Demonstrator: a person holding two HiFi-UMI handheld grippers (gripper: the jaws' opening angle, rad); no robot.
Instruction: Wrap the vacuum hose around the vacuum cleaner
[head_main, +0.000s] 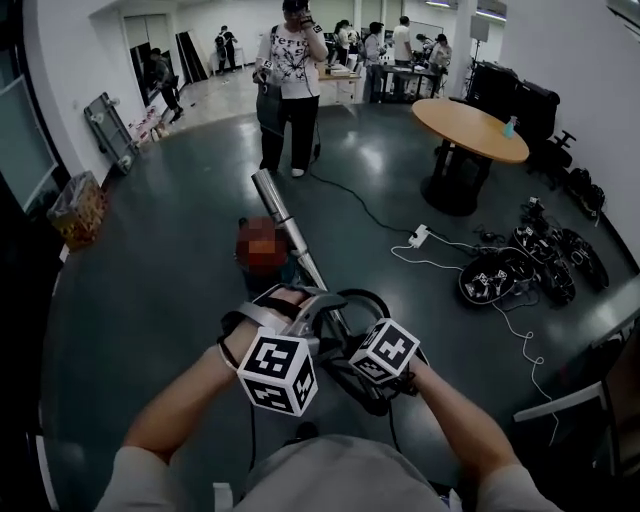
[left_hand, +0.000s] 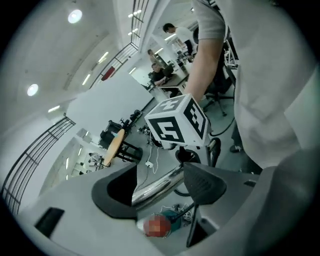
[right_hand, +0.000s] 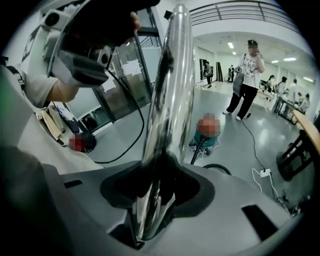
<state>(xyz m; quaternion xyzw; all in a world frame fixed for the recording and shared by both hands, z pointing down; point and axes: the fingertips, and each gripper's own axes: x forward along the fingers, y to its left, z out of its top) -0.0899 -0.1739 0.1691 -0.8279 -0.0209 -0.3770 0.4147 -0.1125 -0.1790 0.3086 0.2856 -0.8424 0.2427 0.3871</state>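
Observation:
A chrome vacuum wand (head_main: 285, 222) slants up and away from my hands. My right gripper (head_main: 345, 342) is shut on its lower part; in the right gripper view the wand (right_hand: 170, 100) rises straight out of the clamped jaws (right_hand: 155, 187). My left gripper (head_main: 305, 300) sits just above it, jaws wide, with the wand (left_hand: 157, 186) crossing slantwise between the pads (left_hand: 202, 185). The teal vacuum cleaner (head_main: 283, 272) stands on the floor beyond. Its black hose (head_main: 370, 298) loops beside the wand and climbs from the cleaner (right_hand: 207, 137).
A person (head_main: 290, 80) stands a few steps ahead, a black cable trailing behind them. A round wooden table (head_main: 470, 130) is at the right. A power strip (head_main: 418, 237), white cords and a heap of black gear (head_main: 520, 265) lie on the floor to the right.

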